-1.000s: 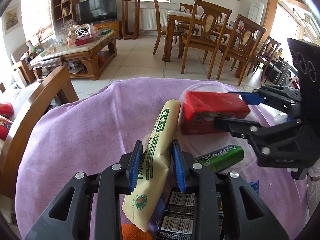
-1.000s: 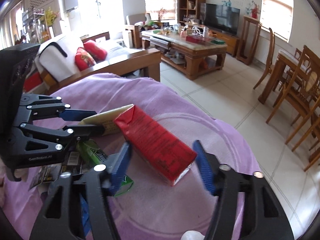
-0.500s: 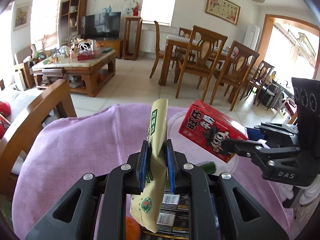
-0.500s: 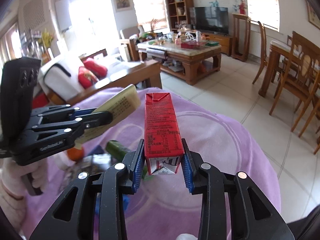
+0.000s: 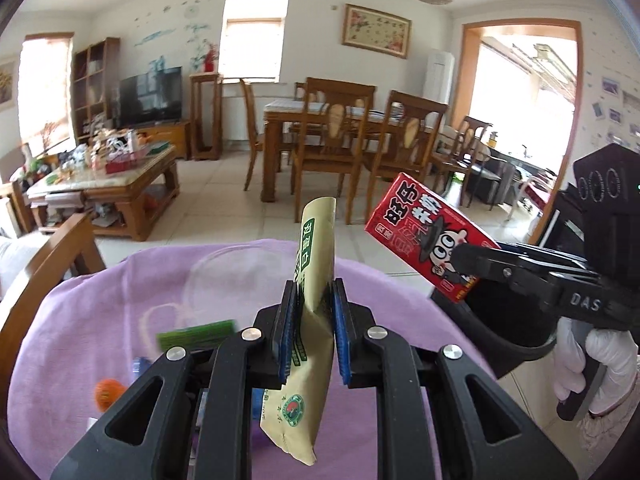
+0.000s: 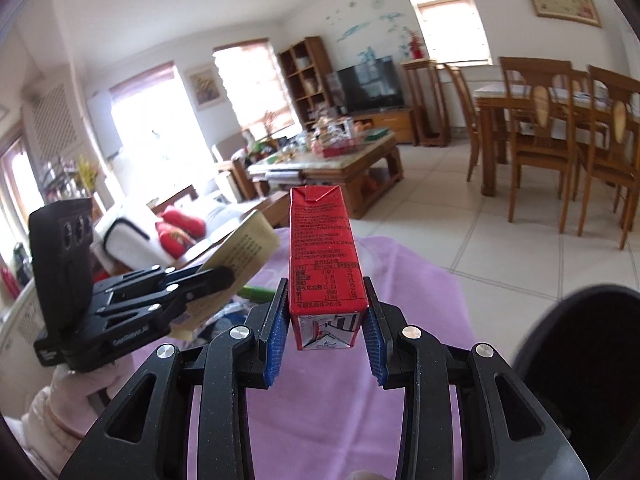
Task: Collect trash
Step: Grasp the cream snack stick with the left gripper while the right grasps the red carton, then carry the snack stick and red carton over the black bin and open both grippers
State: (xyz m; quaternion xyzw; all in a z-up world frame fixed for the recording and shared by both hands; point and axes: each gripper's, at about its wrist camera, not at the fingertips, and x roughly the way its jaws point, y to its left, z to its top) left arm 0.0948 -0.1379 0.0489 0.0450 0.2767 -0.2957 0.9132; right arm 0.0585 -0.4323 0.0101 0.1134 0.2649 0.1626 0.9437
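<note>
Red carton (image 6: 326,256) upright, clamped low on its sides by right tool (image 6: 326,334), held clear of the purple-covered worktop (image 5: 120,300) beside the black bin (image 5: 508,332), probably for dropping in. Tan packet (image 5: 316,320) pinched mid-length in left tool (image 5: 314,322), narrow grip since it is flat. Green wrapper (image 5: 196,332) and orange ball (image 5: 108,394) lie uncollected on the cloth

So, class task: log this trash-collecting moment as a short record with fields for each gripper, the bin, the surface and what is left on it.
left gripper: shut on yellow packet, lifted off the cloth
right gripper: shut on red carton, lifted
bin: black bin, open, beside the table edge, under the carton
surface: purple cloth
left on cloth: green wrapper, orange item
</note>
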